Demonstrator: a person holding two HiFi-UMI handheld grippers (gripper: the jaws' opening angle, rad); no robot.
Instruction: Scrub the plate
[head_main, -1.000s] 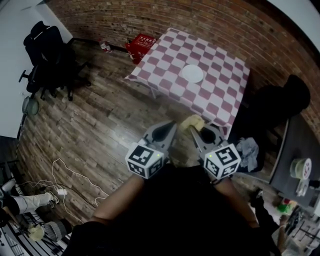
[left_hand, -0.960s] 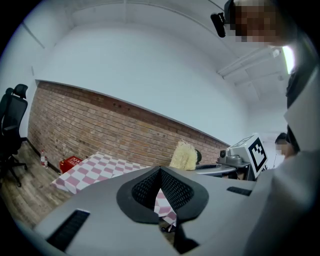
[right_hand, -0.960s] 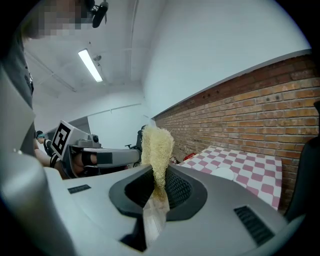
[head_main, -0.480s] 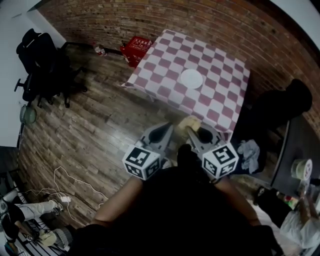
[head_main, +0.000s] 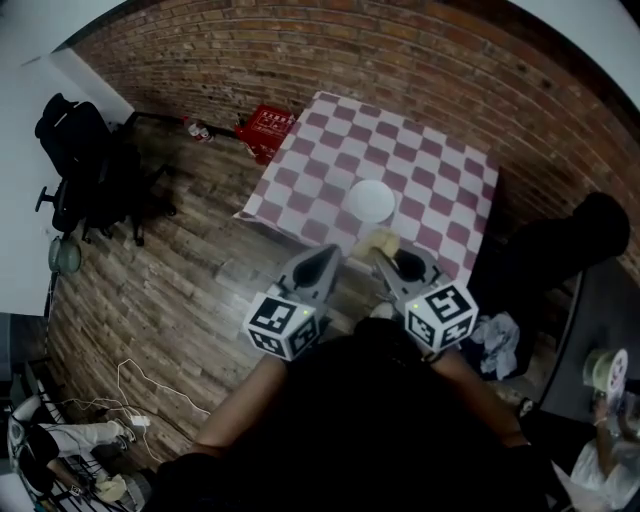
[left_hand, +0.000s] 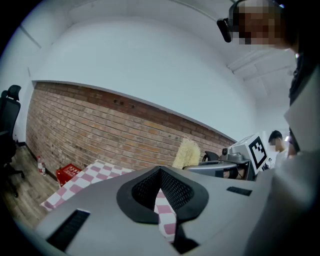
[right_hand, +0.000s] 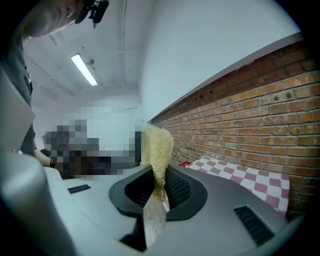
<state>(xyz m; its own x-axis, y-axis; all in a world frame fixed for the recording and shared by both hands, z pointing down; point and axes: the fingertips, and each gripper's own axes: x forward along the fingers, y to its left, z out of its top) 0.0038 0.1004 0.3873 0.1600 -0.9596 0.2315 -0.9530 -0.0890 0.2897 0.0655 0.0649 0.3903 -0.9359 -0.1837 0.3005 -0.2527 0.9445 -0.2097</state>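
The left tongs (head_main: 322, 258) are pressed together with nothing between them. In the left gripper view only a sliver of the checked cloth shows behind their tips. The right tongs (head_main: 388, 262) pinch a pale yellow, fibrous scrubbing pad (head_main: 380, 243) by its lower end, and the rest of the pad stands up out of the tips as a fluffy tuft. Both tongs are held side by side at the near edge of the counter (head_main: 300, 170) and point toward it. Neither touches it.

The white plate (head_main: 370, 201) lies flat on the counter, toward the near edge and roughly midway along it. In the head view the pad appears just short of the plate and apart from it.

A pink-and-white checked cloth covers the counter and hangs over its sides. The counter stands on a wooden plank floor (head_main: 180, 290), with a brick wall (head_main: 400, 50) close behind it. A red crate (head_main: 266, 126) sits on the floor at the counter's far left corner. Well to the counter's left stands a black office chair (head_main: 85, 160). A white cable (head_main: 140, 395) trails over the planks, well away from the counter on the near left.
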